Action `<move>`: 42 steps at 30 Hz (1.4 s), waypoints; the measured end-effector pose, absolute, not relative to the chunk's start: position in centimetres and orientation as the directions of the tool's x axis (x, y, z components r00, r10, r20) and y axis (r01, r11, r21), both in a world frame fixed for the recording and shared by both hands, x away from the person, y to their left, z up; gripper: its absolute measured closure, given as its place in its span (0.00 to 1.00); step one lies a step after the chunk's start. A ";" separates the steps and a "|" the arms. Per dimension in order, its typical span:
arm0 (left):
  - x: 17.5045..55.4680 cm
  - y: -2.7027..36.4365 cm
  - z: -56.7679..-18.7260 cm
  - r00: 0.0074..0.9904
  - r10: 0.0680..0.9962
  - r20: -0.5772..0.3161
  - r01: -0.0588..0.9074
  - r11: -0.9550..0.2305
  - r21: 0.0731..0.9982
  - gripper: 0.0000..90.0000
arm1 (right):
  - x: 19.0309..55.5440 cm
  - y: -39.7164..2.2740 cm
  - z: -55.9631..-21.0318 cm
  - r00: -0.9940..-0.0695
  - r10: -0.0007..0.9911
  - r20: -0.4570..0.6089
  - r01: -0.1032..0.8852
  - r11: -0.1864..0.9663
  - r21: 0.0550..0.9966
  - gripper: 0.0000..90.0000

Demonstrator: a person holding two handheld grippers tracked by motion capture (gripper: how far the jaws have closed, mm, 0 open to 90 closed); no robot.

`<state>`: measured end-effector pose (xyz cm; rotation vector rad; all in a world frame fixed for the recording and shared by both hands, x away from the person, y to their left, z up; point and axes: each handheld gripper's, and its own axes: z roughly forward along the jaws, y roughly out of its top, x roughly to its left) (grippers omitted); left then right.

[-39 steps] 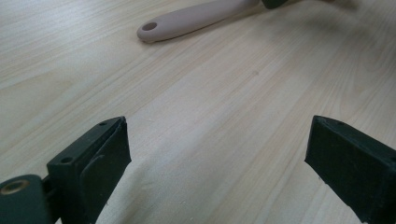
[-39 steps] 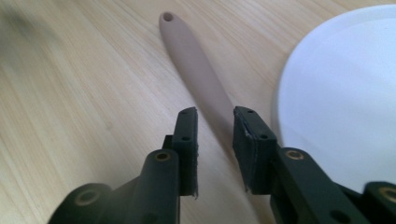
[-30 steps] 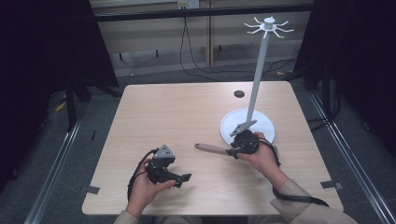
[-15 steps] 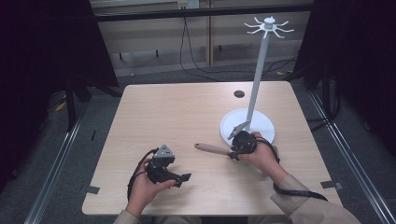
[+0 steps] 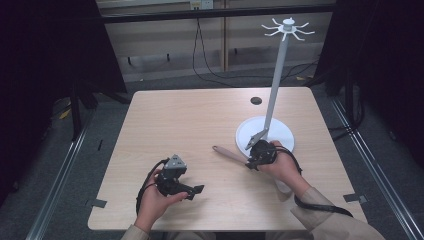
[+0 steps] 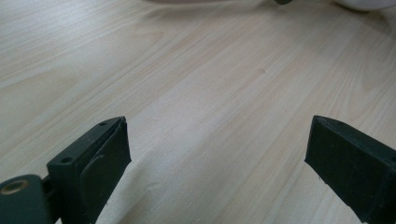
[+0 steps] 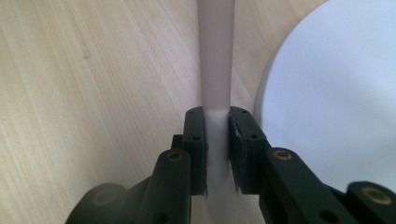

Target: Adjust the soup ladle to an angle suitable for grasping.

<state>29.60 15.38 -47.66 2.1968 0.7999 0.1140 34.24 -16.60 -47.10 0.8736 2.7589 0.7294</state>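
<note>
A long pale pink handle [image 5: 227,152] lies on the wooden table [image 5: 190,125], pointing left from the white stand's base [image 5: 282,132]. My right gripper [image 5: 252,162] sits at the handle's right end. Its jaws have just been closing, and in the right gripper view both pads press on the handle [image 7: 215,56], so the right gripper [image 7: 216,116] is shut on it. My left gripper [image 5: 192,192] rests low over the table's front left, held in a hand. In the left gripper view it [image 6: 217,140] stands wide open with only bare wood between its jaws.
The white stand's thin pole [image 5: 276,80] rises from the round base [image 7: 336,93] to a ring of hooks [image 5: 288,27] at the top. A small dark round hole [image 5: 256,100] marks the table's far side. Cables trail from both grippers.
</note>
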 end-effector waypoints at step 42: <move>29.7 14.9 -47.7 0.801 0.575 -0.166 0.502 -0.494 0.710 0.07 | 29.7 -22.9 -42.4 -0.647 0.753 0.117 0.360 0.167 0.918 0.88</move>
